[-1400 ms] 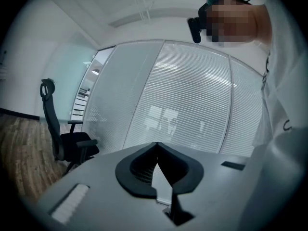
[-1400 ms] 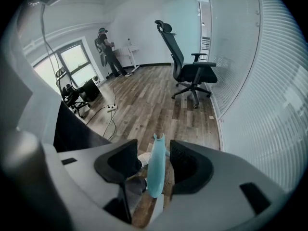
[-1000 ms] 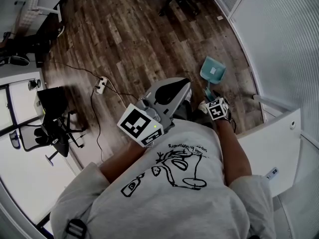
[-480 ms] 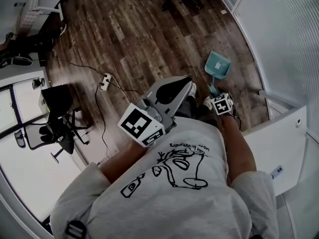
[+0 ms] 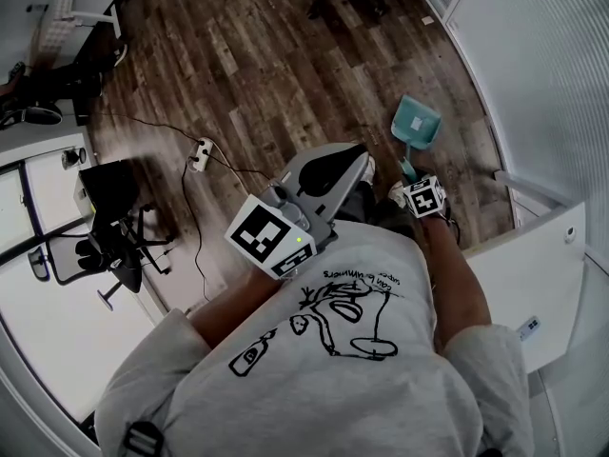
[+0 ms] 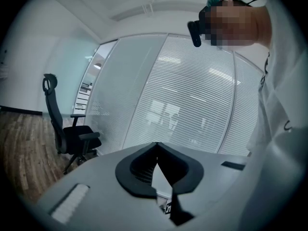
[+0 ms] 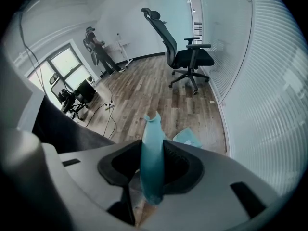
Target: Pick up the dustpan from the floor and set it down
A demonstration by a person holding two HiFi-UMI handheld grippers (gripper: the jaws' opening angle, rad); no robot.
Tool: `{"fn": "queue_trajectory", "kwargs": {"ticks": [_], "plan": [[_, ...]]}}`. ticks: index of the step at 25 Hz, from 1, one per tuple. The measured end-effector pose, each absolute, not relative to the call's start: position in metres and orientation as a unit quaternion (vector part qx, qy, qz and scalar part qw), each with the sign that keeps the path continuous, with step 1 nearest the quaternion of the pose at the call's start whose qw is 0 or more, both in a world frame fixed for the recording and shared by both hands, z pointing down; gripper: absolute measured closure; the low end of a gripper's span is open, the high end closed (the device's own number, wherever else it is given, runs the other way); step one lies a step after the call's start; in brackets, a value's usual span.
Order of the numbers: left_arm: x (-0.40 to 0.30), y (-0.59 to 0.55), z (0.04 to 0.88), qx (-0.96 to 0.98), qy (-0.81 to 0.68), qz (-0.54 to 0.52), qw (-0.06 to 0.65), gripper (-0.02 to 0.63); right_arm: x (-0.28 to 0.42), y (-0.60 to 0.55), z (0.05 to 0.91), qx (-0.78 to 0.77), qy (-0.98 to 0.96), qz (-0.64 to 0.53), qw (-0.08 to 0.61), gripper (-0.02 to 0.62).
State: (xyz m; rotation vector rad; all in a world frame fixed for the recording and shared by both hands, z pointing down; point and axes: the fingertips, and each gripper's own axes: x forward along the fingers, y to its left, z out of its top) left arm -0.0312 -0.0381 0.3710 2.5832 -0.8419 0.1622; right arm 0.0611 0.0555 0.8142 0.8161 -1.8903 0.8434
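A teal dustpan [image 5: 417, 124] lies on the wooden floor by the glass wall, its handle rising toward me. My right gripper [image 5: 409, 174] points steeply down at that handle. In the right gripper view the teal handle [image 7: 152, 153] stands between the jaws of the right gripper [image 7: 153, 170], which have just been closing and now press on it from both sides. The pan [image 7: 188, 137] rests on the floor beyond. My left gripper [image 5: 357, 163] is held level in front of my chest; in its own view the left gripper [image 6: 156, 146] is shut on nothing and faces the glass wall.
A glass wall with blinds [image 5: 533, 55] runs along the right. A white cabinet [image 5: 533, 265] stands at the near right. A power strip [image 5: 198, 156] with its cable lies on the floor to the left, near a black chair [image 5: 109, 246]. An office chair [image 7: 185, 52] stands further off.
The picture has shifted slightly, so dustpan and right gripper sit a little higher and further right. The right gripper stays at the handle, and the left gripper has not moved.
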Motion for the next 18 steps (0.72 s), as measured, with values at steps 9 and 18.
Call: {"fn": "queue_trajectory", "kwargs": {"ticks": [9, 18], "plan": [[-0.025, -0.042, 0.363, 0.931, -0.300, 0.051, 0.202, 0.604, 0.071, 0.047, 0.804, 0.335, -0.766, 0.325, 0.442, 0.474], [-0.020, -0.048, 0.357, 0.932, -0.304, 0.036, 0.196, 0.604, 0.084, 0.037, 0.789, 0.347, -0.768, 0.324, 0.429, 0.474]]}}
